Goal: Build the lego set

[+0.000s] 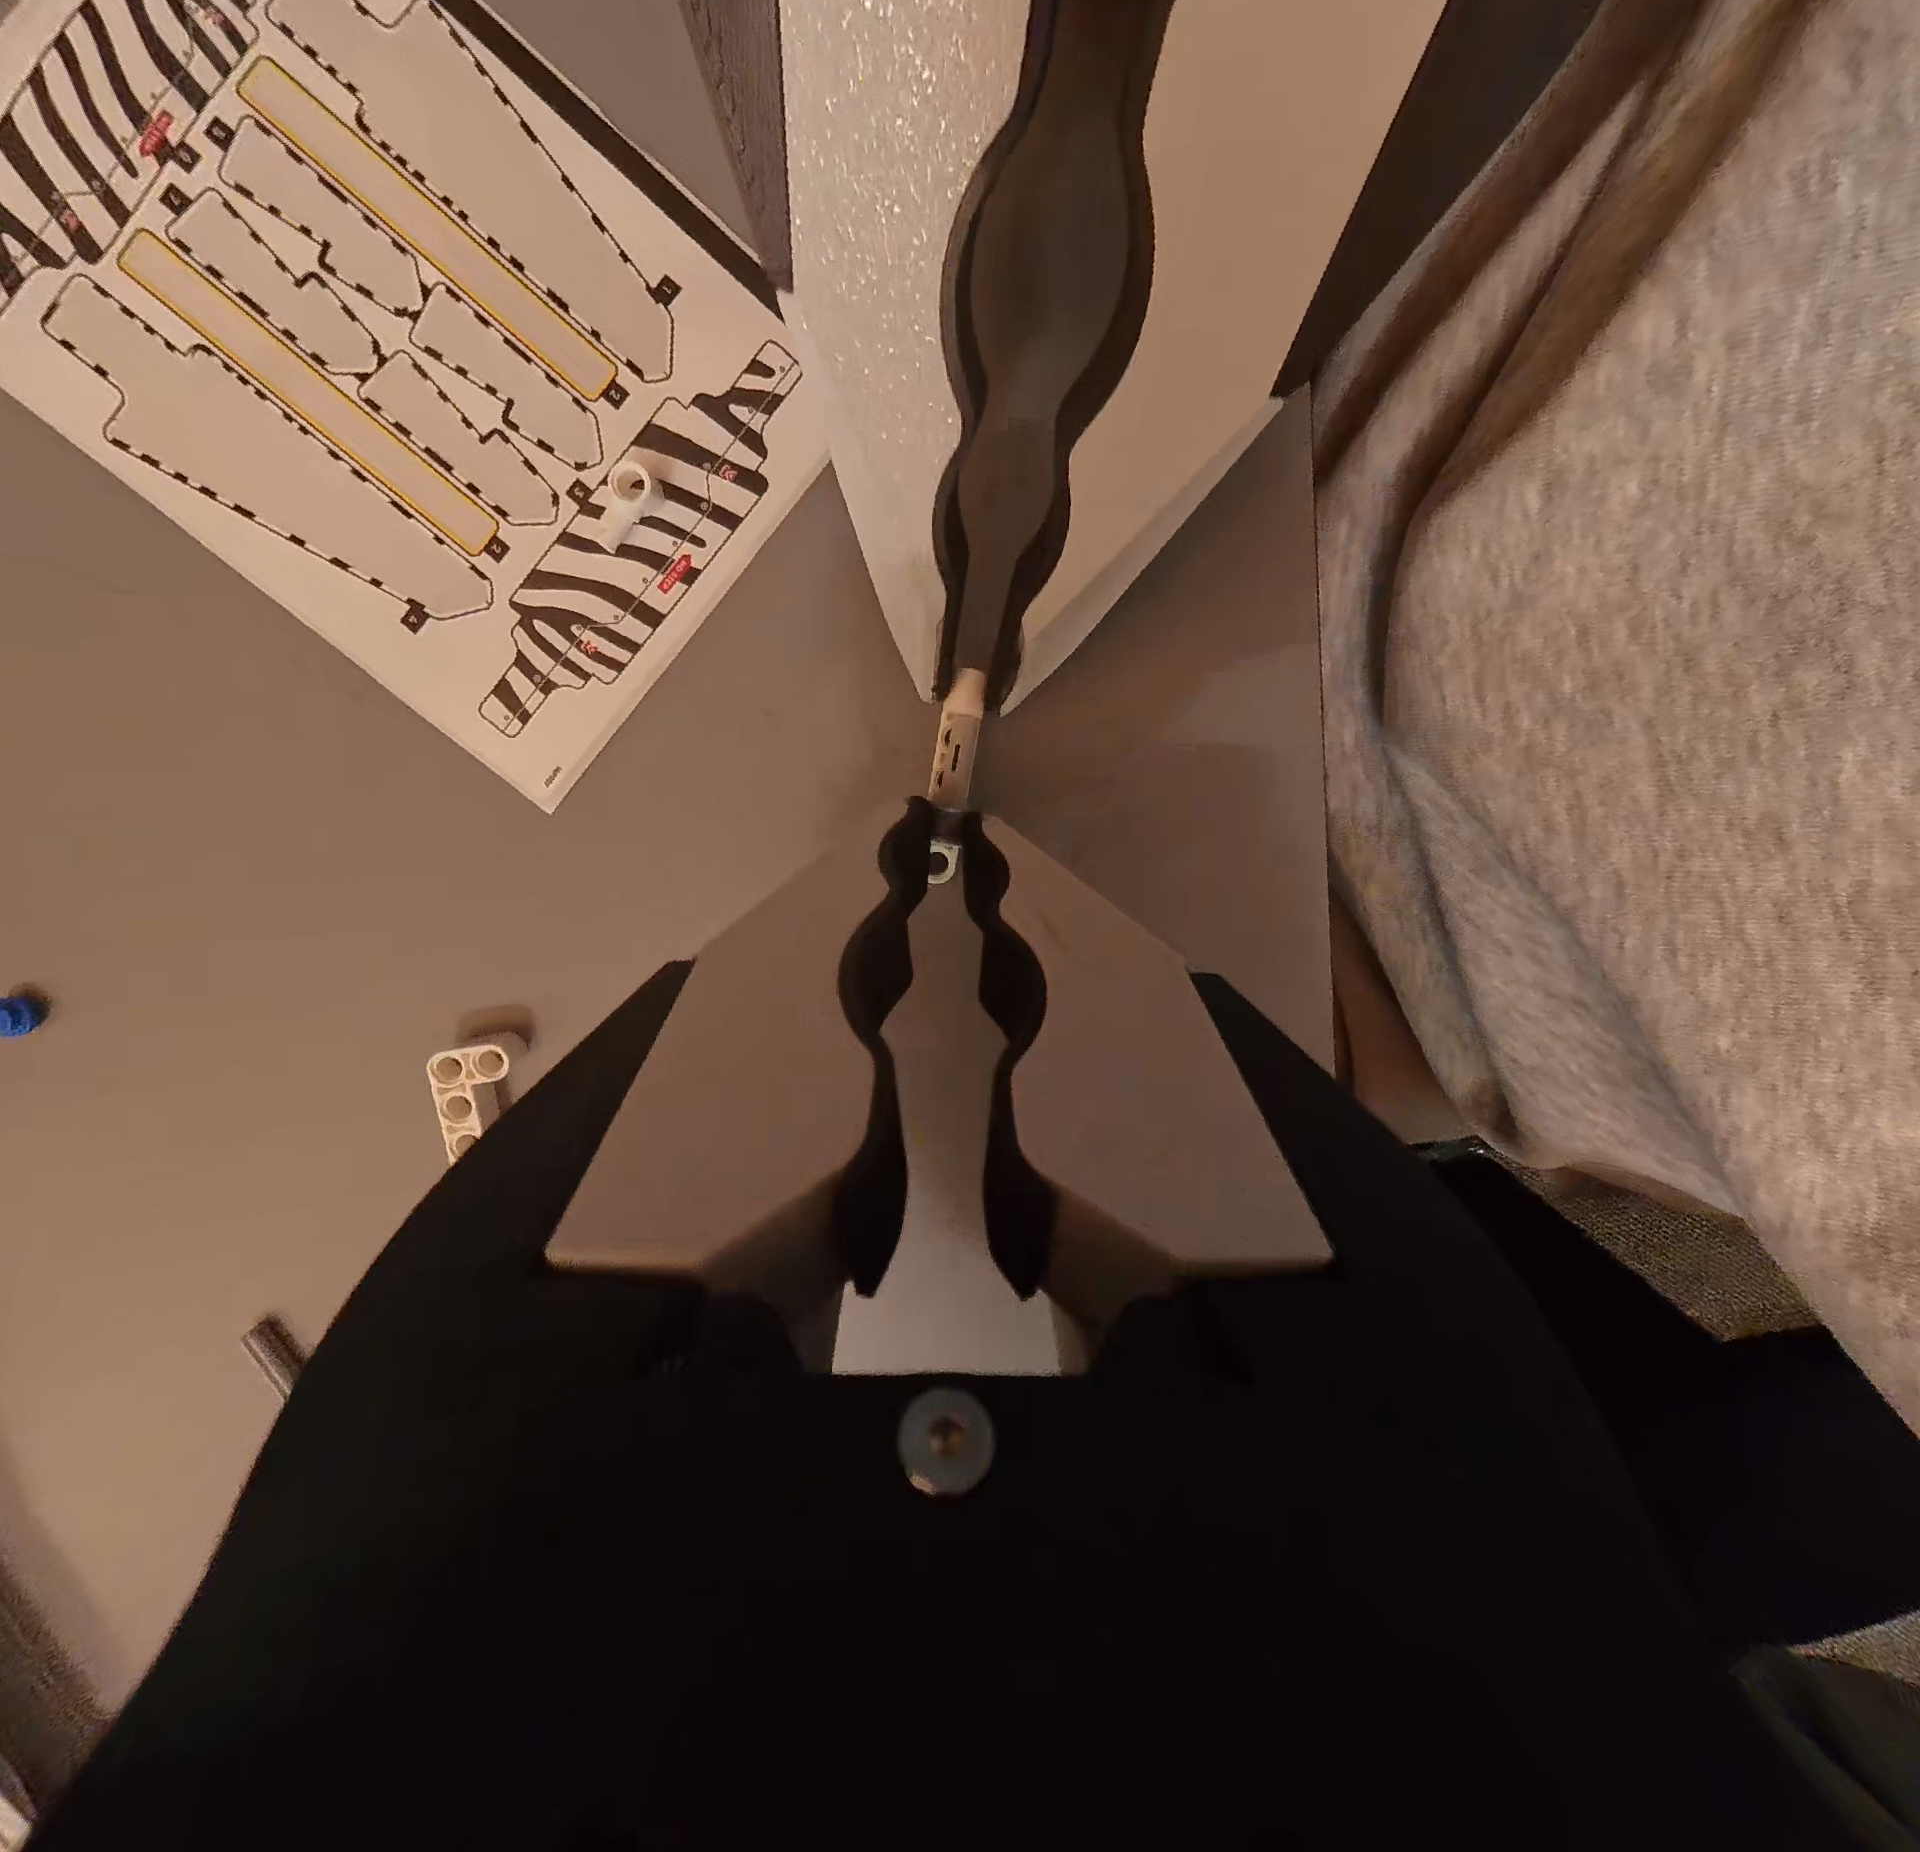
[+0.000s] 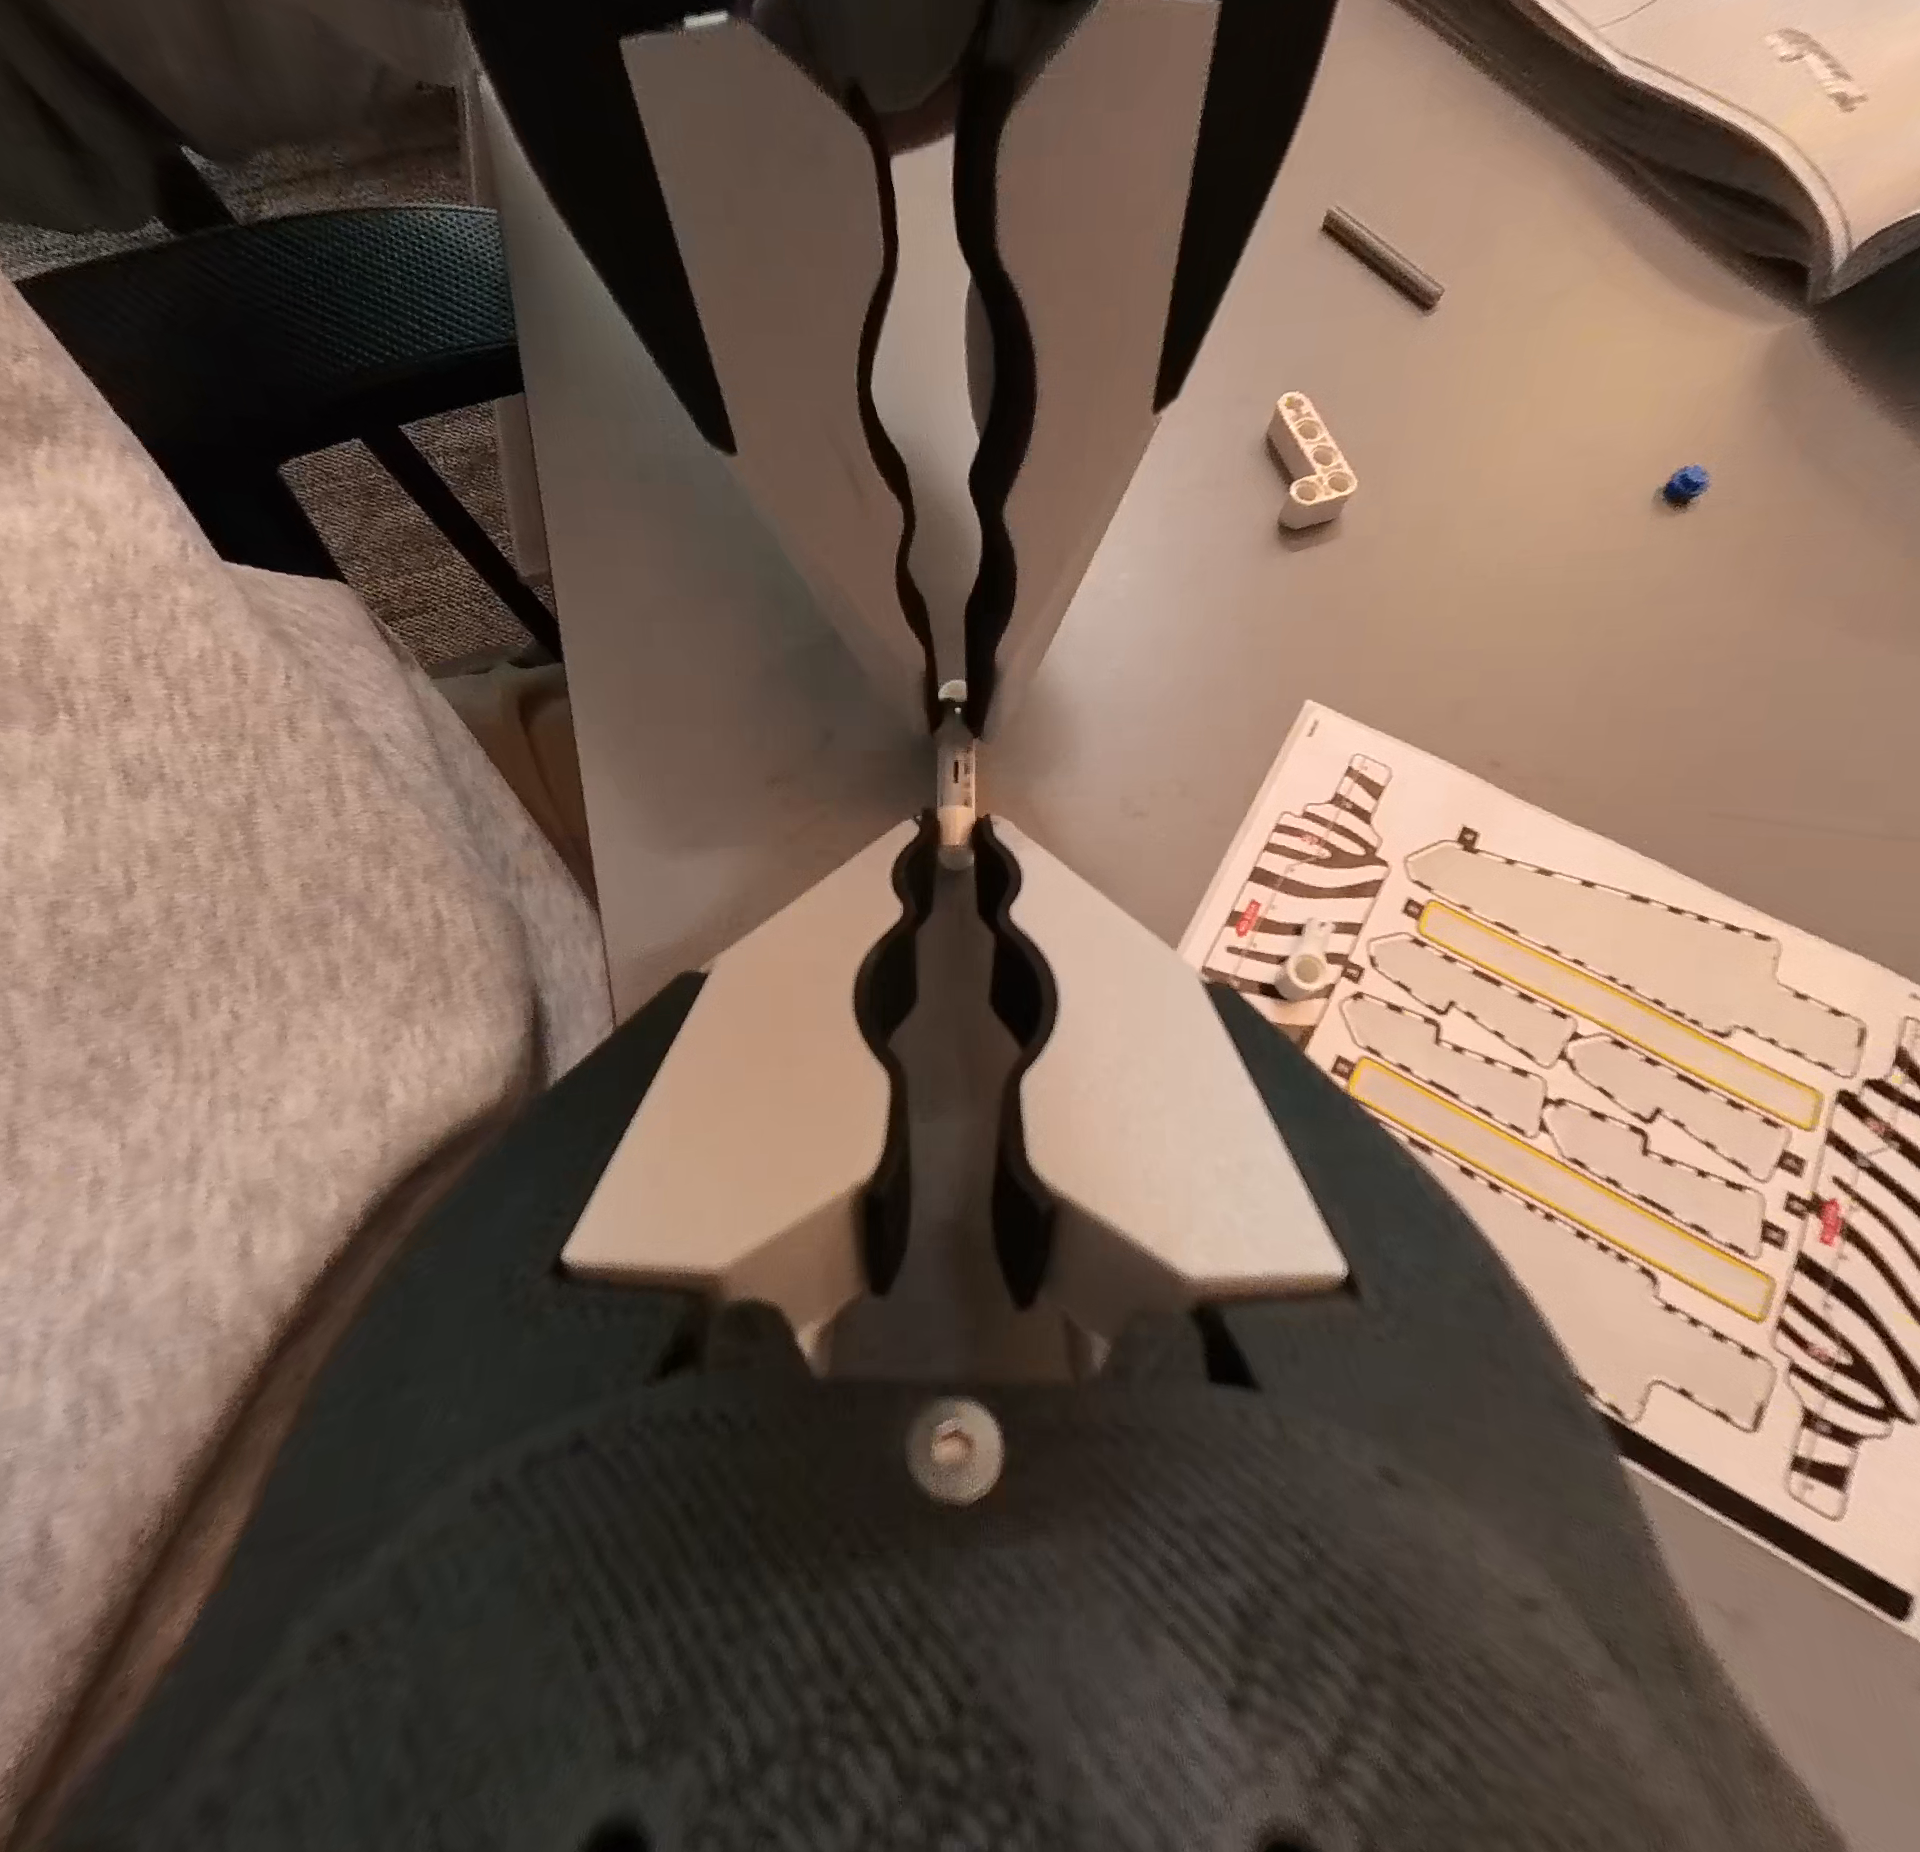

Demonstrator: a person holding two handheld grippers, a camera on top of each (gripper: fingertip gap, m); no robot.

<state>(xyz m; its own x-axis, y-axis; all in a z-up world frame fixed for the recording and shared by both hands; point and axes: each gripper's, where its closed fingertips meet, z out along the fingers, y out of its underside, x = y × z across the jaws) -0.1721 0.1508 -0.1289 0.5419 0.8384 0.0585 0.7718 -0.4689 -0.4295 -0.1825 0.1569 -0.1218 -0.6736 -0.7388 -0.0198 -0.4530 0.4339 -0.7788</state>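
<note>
Both the left gripper point(image 1: 943, 834) and the right gripper point(image 2: 951, 834) pinch one small white connector point(image 1: 956, 748) by its ends. A slight twist could, I think, make it slip and fall off the table point(image 1: 260, 867).

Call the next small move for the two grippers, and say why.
Probably press the two together along their shared line. The left gripper and right gripper meet tip to tip above the table, each shut on an end of a small white piece, so it looks mid-join. Whether it is already seated cannot be told.
</note>
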